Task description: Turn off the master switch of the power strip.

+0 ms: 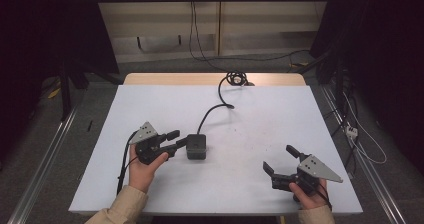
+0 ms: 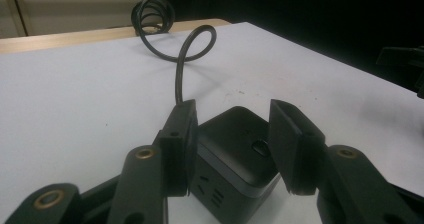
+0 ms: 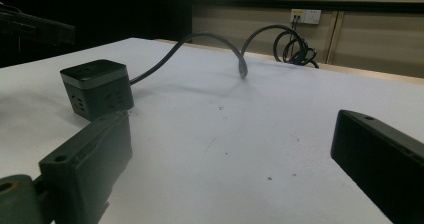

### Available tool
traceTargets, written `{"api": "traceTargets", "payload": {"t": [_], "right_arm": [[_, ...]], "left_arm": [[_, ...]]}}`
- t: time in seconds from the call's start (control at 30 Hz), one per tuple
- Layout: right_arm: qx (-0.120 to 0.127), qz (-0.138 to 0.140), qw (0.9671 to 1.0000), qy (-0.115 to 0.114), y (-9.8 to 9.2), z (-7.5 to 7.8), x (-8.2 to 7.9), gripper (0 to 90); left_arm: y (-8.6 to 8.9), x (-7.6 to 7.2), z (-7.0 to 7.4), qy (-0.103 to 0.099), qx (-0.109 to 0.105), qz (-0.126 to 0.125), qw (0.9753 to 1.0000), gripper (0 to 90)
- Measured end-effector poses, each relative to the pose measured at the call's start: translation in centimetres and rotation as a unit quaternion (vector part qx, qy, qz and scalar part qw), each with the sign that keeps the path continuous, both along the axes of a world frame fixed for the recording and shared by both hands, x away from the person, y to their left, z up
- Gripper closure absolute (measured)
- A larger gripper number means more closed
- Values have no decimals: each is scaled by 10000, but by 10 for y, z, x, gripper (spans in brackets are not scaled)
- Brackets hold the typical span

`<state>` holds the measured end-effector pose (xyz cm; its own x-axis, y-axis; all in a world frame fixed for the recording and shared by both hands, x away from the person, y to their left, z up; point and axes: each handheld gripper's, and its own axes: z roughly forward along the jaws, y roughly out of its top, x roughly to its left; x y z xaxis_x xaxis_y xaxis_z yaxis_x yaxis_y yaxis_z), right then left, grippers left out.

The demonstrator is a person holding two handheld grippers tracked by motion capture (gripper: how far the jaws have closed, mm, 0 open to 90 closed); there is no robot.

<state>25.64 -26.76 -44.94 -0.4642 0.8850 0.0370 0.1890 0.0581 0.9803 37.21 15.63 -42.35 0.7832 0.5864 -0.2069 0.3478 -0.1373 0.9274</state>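
A black socket cube (image 1: 196,146) sits on the white table (image 1: 260,184), a little left of centre and toward the near side. Its cord (image 1: 209,112) leaves the far face, loops once above the table and ends in a coil (image 1: 236,77) at the far edge.

The left gripper (image 1: 176,139) is at the cube's left face. In the left gripper view its jaws stand parted on either side of the cube's near corner, the left jaw close against one side and the right jaw with a gap showing; whether either pad actually touches I cannot tell. It has not clamped. The right gripper (image 1: 280,160) rests well apart at the near right, jaws spread wide, grasping nothing.

The cube looks like hard moulded plastic: rigid, not fragile, probably light to moderate in weight, with smooth faces that may slip under a weak pinch. Its flat parallel sides are the best hold, squeezed squarely mid-height rather than across a corner, where it could twist out. The cord looks thick and springy, so it will likely drag and turn the cube when moved; the free gripper could steady the cord near the cube
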Motion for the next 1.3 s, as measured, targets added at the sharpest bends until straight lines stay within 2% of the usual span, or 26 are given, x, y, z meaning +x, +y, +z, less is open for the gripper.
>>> {"api": "traceTargets", "payload": {"t": [0.43, 1.3], "right_arm": [[28, -27, 10000, 32, -1, 0, 0, 24], [21, -18, 10000, 15, -1, 0, 0, 24]], "left_arm": [[-8, 3, 1, 34, 42, -117, 9999, 630], [-18, 7, 3, 23, 122, -294, 9995, 677]]}}
